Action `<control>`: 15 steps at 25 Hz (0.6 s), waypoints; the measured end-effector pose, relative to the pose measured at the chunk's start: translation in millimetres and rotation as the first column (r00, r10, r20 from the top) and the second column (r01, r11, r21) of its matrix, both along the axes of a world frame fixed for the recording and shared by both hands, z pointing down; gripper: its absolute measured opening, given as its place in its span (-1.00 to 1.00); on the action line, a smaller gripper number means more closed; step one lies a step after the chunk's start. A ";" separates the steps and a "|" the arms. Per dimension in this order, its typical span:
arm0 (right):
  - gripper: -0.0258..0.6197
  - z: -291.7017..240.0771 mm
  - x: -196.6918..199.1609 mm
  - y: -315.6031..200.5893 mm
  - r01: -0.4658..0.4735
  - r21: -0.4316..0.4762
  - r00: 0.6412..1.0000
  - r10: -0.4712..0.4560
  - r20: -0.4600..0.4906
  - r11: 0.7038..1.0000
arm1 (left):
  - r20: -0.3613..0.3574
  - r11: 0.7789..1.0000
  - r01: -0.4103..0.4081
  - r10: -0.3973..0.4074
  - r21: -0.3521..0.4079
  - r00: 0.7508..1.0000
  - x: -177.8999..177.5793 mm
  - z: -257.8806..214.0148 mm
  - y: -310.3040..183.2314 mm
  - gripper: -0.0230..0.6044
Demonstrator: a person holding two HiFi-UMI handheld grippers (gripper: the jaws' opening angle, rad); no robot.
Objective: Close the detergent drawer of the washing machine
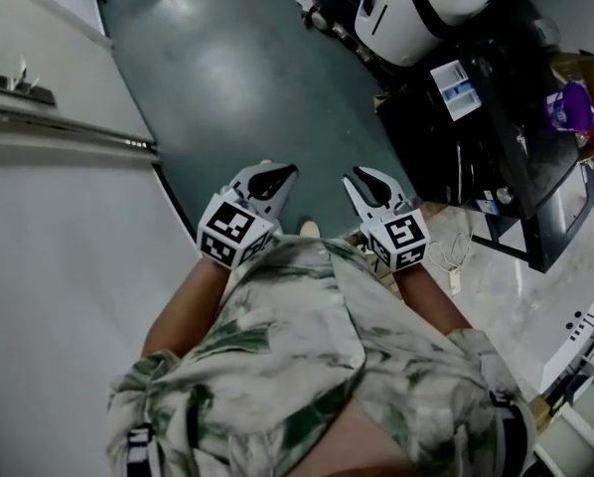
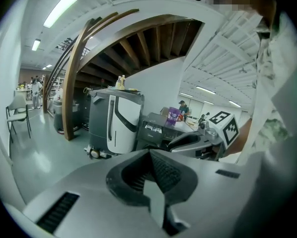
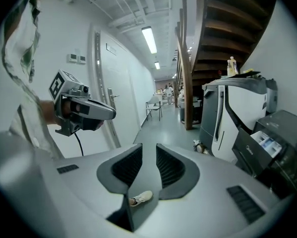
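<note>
Fingers (image 3: 127, 166) of the right gripper (image 3: 149, 152), ribbed dark wedges, stand apart.

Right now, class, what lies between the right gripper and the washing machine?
Only bare floor, between right gripper and washing machine; the head view shows it.

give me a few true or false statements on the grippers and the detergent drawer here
1. Both the left gripper and the right gripper hang over the green floor, close to the person's body. True.
2. The right gripper is clamped on the detergent drawer. False: its jaws stand apart with nothing between them, and the detergent drawer is off to its right.
3. The drawer sticks out of the dark washing machine. True.
4. The left gripper touches the washing machine. False: it is well apart from it, on the far side of the right gripper.
</note>
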State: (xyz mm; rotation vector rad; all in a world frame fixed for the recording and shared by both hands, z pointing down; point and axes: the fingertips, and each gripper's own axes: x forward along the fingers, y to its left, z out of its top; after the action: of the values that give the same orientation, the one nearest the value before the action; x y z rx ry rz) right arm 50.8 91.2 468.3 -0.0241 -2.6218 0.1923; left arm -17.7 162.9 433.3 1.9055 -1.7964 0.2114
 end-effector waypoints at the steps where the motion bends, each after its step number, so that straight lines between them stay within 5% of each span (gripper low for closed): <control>1: -0.59 1.2 -8.0 -5.8 -0.032 0.006 0.999 0.032 -0.003 0.999 | -0.005 1.000 -0.025 0.025 0.003 1.000 -11.1 1.4 -6.6 -0.85; 5: -0.59 3.5 -43.6 -40.7 -0.195 0.022 0.981 0.196 -0.012 0.981 | -0.006 0.989 -0.150 0.150 0.017 0.989 -60.3 -5.1 -40.0 -0.85; 8: -0.59 0.8 -58.6 -75.2 -0.340 0.033 0.940 0.341 -0.014 0.940 | 0.004 0.966 -0.258 0.258 0.021 0.966 -90.3 -16.0 -71.7 -0.85; 15: -0.59 14.5 -71.7 -132.7 -0.634 0.040 0.772 0.635 -0.021 0.772 | 0.006 0.890 -0.455 0.455 0.022 0.891 -132.9 -13.6 -115.9 -0.85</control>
State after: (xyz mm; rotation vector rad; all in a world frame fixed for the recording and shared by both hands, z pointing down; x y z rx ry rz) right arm -20.9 -41.5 482.8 0.8859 -2.4964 0.3784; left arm -150.6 47.0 419.7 2.3208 -1.3265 0.3537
